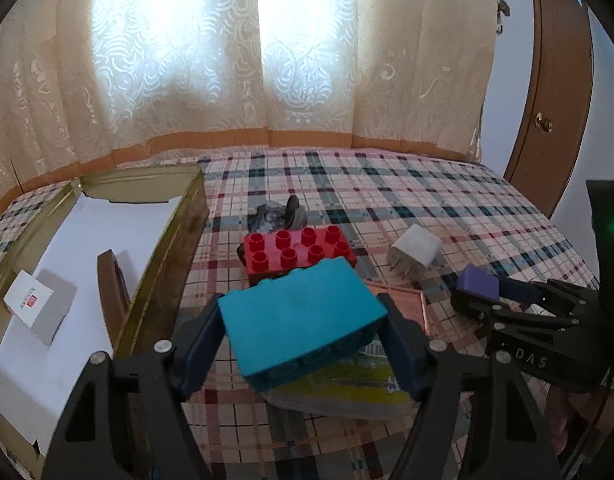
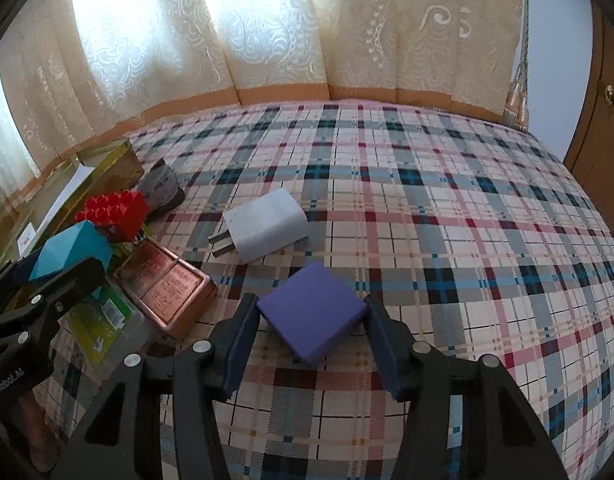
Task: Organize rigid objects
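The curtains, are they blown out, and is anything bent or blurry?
Left wrist view: curtains glare white, door bows from fisheye, corners dark. Right wrist view: same glare top left, plaid cloth curves, purple block stays sharp.

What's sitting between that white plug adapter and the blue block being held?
In the right wrist view, a copper-coloured tin lies between the white plug adapter and the blue block.
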